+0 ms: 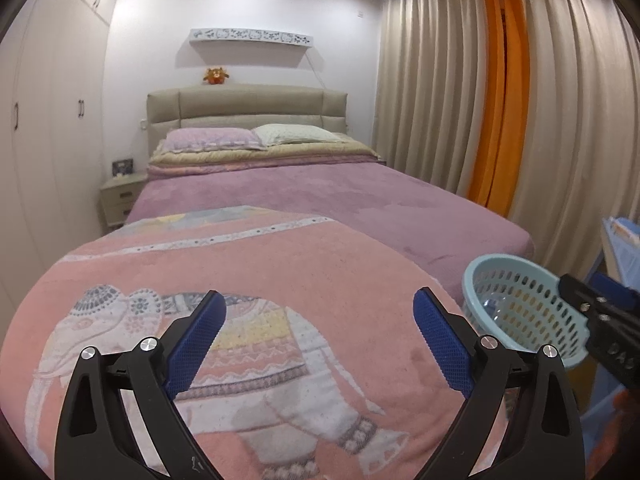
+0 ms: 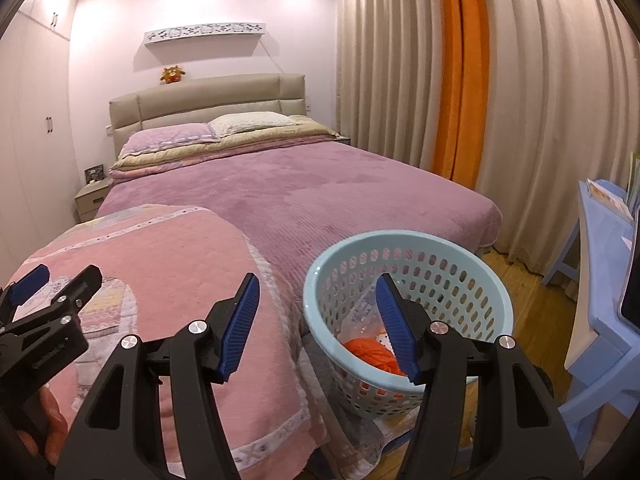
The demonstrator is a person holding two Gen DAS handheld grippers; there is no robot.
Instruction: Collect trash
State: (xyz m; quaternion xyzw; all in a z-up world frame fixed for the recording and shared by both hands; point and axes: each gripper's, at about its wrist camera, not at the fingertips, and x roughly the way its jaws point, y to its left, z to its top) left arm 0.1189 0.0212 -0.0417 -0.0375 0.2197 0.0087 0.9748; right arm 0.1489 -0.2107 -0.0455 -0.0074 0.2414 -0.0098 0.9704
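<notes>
Bed (image 2: 320,184) w/ purple cover fills both views, running toward 12 o'clock to the headboard; no loose trash shows on it. A pink elephant blanket (image 1: 248,280) covers the near end, at abt 10 o'clock in the right wrist view.

Pale blue perforated basket (image 2: 408,304) sits off the bed's near right corner, seemingly on the floor, just beside the blanket's edge. Mouth tips up and toward the cams. Inside: an orange crumpled piece (image 2: 372,354) and clear plastic wrap (image 2: 360,316), so some trash is already in.

Key relation: the basket lies dead ahead of the right gripper (image 2: 318,288), at 12 to 1 o'clock; its right finger overlaps the rim opening in that view. From the left gripper (image 1: 320,300) the basket is far off at 3 o'clock. Right hand is clearly nearer.

Right gripper: spread wide, nothing between the pads, aimed forward and slightly down. Left gripper: also wide apart, empty, hovering level over the elephant blanket.

Prob the collecting is near done.
</notes>
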